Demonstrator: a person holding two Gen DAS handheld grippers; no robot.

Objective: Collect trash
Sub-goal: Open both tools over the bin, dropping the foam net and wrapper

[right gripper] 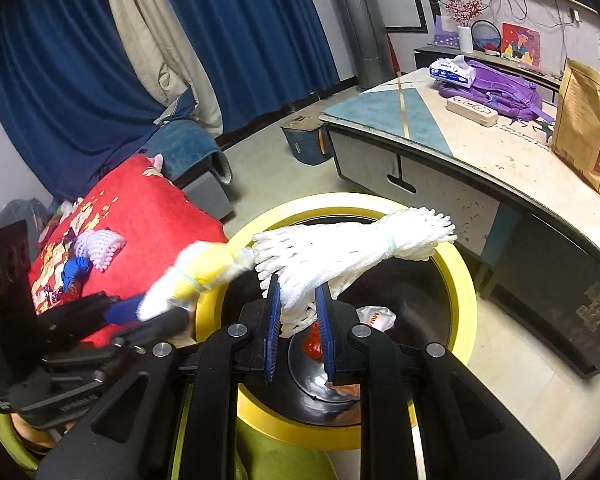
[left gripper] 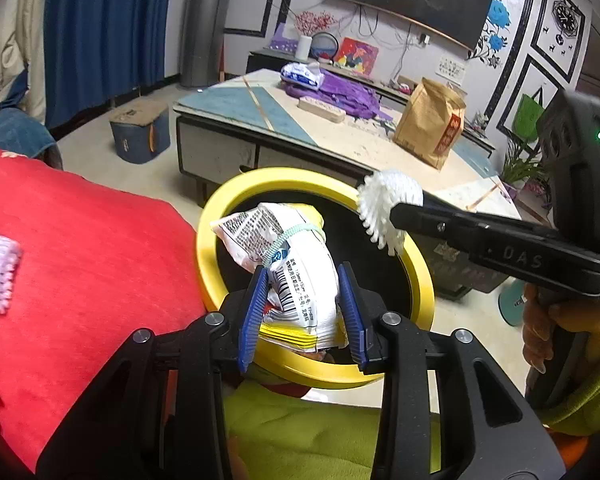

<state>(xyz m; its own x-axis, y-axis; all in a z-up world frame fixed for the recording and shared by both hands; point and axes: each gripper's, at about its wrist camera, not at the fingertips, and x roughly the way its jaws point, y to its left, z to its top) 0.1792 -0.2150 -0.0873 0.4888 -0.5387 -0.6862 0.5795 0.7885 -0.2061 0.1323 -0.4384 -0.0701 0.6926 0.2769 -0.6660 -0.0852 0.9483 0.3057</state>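
We note both grippers loaded and poised at the yellow-rimmed bin (left gripper: 220, 216), which stands on the floor between the red cushion (left gripper: 80, 248) and the low table (left gripper: 260, 120). The left gripper (left gripper: 302, 312) is narrowed on a crumpled snack wrapper (left gripper: 296, 264), blue pads pressing its printed sides; the wrapper's long axis runs forward and away from the jaws, its far end, cinched by a thin green elastic, already over the bin's dark mouth. The right gripper (right gripper: 298, 320) is pinched close on a white foam fruit net (right gripper: 352, 248), held near its lower end; the net's length stretches up and to the right across the opening, its free end reaching about as far as the far rim in this view. We judge the bin lies directly ahead of and below both claws, so the coming move turns on simply parting the jaws; neither hand looks clearly nearer. Other litter (right gripper: 376, 316) already lies on the bin floor. Room is tight on the left: the cushion seems to touch the rim, and the two grippers crowd one another across the mouth, the wrapper's tip just beside the net in the right wrist view. The table edge sits well apart on the right. A second foam net (right gripper: 96, 248) rests on the cushion, not yet collected.
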